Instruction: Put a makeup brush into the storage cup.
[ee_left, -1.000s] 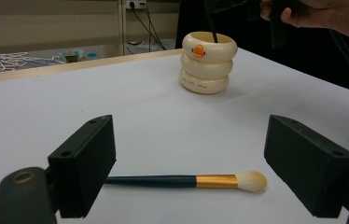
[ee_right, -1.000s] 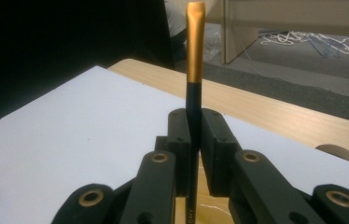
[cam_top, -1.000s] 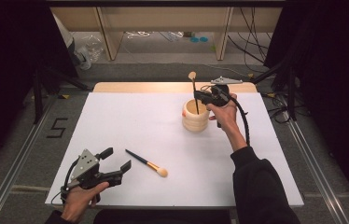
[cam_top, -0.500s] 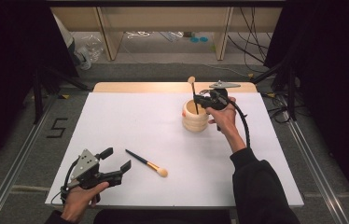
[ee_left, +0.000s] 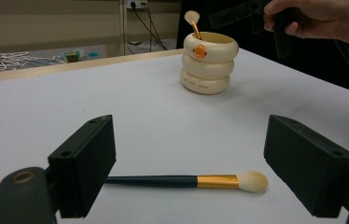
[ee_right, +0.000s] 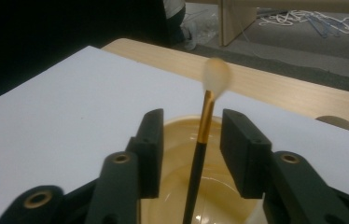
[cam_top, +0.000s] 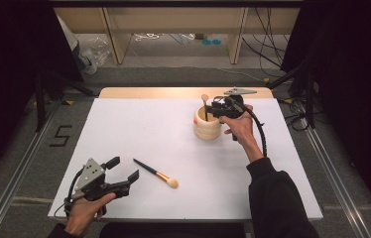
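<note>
The left gripper [cam_top: 124, 174] rests at the near left corner of the white table [cam_top: 139, 129], jaws spread wide and empty. Just ahead of it lies a makeup brush [ee_left: 186, 181], flat on the surface: dark handle toward the gripper, gold ferrule and pale bristle tuft pointing away to the right.

Handling, lying brush: judged light, with a thin, stiff and probably smooth handle that may roll or slide under a glancing touch. Grip it across the dark handle close to the ferrule, near the balance point. Avoid the tuft, which is soft and would deform under the pads.

Farther off, toward the right rear of the table, stands a cream ringed holder [cam_top: 207, 125], upright. A second brush [ee_right: 199, 154] stands inside it, tuft uppermost, leaning slightly.

The right gripper [cam_top: 212, 110] hovers at the holder's rim. Its jaws have just been opening; the brush handle stands between them, with a visible gap on both sides, so the pads no longer pinch it.

Handling, holder: judged rigid and stable on its wide base, yet light enough to shift if the brush is knocked sideways.
</note>
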`<state>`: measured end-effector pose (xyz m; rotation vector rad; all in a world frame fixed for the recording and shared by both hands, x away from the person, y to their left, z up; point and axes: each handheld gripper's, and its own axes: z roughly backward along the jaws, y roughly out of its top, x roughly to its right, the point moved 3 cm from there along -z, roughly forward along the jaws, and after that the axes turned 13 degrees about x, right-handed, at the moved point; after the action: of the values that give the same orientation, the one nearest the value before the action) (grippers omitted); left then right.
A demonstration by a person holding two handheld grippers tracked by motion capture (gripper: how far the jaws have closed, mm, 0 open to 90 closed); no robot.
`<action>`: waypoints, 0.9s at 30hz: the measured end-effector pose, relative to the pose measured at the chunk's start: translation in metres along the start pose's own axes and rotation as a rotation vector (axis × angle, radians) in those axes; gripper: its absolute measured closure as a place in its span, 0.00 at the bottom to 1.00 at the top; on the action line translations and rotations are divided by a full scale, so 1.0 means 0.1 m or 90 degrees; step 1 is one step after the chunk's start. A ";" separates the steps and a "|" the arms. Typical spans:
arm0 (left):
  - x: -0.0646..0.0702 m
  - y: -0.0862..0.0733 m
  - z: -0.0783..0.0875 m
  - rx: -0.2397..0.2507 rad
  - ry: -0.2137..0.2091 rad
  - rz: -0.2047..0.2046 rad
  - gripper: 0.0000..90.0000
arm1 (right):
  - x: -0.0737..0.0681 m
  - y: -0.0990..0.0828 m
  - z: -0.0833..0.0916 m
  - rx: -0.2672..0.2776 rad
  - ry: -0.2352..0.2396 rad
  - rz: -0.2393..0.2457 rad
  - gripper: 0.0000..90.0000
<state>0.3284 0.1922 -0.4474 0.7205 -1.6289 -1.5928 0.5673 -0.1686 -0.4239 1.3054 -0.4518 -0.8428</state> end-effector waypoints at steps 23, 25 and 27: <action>0.00 0.01 0.00 0.001 0.000 -0.001 0.18 | -0.15 0.15 0.32 0.022 -0.052 0.018 0.30; 0.00 0.00 0.00 0.001 0.000 -0.001 0.18 | -0.16 0.14 0.34 0.023 -0.054 0.018 0.29; 0.00 0.01 0.00 0.001 -0.001 -0.001 0.18 | -0.17 0.13 0.37 0.018 -0.054 0.016 0.28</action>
<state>0.3287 0.1925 -0.4469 0.7226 -1.6310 -1.5938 0.5333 -0.1793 -0.3994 1.2917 -0.5480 -0.8765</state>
